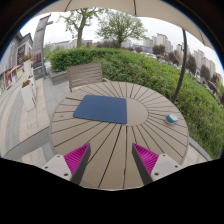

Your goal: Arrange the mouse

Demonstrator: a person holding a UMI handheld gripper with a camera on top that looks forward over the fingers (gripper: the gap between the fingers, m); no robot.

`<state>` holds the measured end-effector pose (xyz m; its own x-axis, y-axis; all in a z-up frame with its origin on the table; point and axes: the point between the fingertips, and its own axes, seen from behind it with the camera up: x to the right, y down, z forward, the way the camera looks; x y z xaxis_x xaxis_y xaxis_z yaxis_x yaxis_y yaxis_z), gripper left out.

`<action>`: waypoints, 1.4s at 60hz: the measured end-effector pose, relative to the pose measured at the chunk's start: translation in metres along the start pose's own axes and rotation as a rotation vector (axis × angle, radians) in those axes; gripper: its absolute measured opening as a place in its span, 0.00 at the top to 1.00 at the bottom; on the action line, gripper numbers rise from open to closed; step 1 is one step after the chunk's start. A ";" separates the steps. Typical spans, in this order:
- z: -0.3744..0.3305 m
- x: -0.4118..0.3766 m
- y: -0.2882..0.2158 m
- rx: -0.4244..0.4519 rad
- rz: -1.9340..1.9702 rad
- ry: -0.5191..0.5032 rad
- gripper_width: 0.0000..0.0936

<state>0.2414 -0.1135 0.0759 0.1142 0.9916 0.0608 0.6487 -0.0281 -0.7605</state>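
Observation:
A dark blue mouse mat (101,108) lies on the round slatted wooden table (115,135), a little past the middle. A small teal-and-white object (172,118), probably the mouse, rests near the table's right rim. My gripper (112,160) hovers above the near side of the table, open, with bare table slats between the magenta pads (76,157). The mat lies well beyond the fingers and the small object is ahead and to the right of them.
A wooden chair (85,74) stands behind the table at the far left. A green hedge (150,70) and grass run behind and to the right. Paved ground (20,110) lies to the left, with buildings and trees beyond.

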 end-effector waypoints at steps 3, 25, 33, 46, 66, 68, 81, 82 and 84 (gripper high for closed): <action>0.000 0.007 0.001 0.002 0.017 0.023 0.09; 0.033 0.147 0.017 0.048 0.123 0.189 0.09; 0.036 0.184 0.020 0.062 0.147 0.235 0.09; 0.057 0.216 0.013 0.119 0.176 0.231 0.09; 0.117 0.265 0.009 0.100 0.184 0.217 0.09; 0.124 0.267 0.007 0.097 0.188 0.208 0.09; 0.162 0.289 -0.008 0.082 0.196 0.180 0.09; 0.166 0.289 -0.009 0.078 0.198 0.178 0.09; 0.172 0.291 -0.011 0.073 0.201 0.174 0.09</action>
<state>0.1383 0.1970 -0.0089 0.3663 0.9304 0.0091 0.5448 -0.2065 -0.8127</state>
